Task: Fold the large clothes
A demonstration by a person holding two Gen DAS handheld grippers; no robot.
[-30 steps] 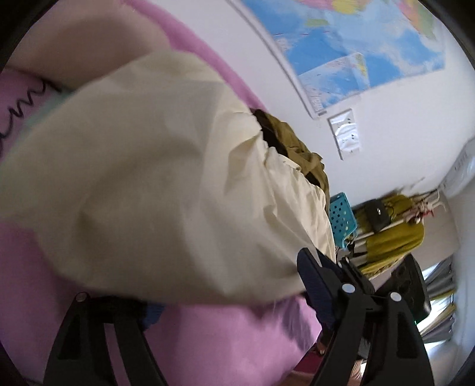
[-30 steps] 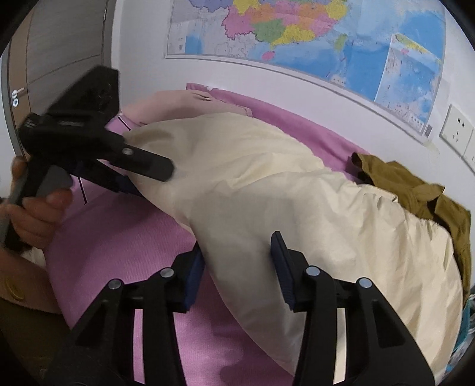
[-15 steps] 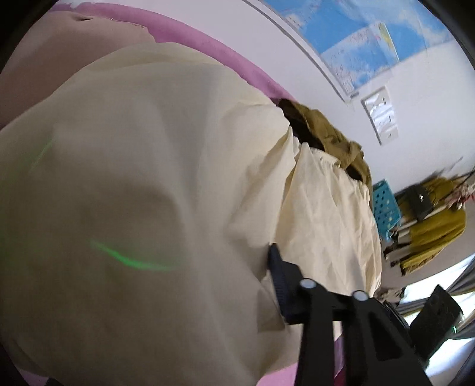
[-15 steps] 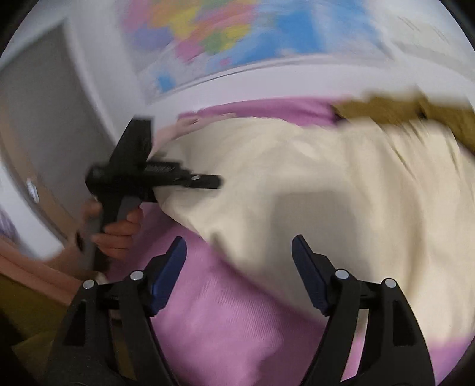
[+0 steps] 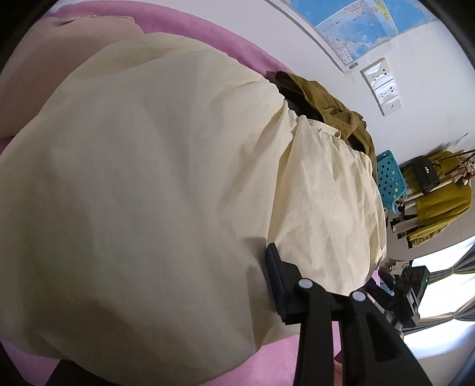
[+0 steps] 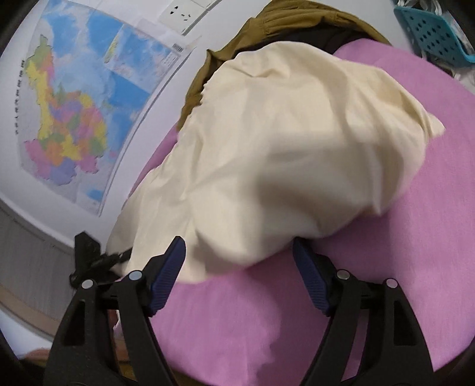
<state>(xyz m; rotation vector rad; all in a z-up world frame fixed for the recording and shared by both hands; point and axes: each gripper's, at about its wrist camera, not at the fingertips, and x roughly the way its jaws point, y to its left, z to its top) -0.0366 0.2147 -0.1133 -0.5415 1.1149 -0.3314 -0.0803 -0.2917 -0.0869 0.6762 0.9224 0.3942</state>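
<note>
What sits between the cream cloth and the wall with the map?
A crumpled olive-brown garment lies behind the cream cloth, against the wall; both wrist views show it.

The large garment [image 6: 282, 154] lies spread on the bed [image 6: 386, 282], which stands against the wall [image 6: 142, 124]. A second garment [image 6: 267, 26] lies bunched behind it, at the wall. A map [image 6: 77, 112] hangs on that wall, a socket plate [image 6: 184, 12] beside it. A perforated basket [image 5: 389, 181] sits beyond the bed's end, a clothes rack [image 5: 430, 196] behind it.
</note>
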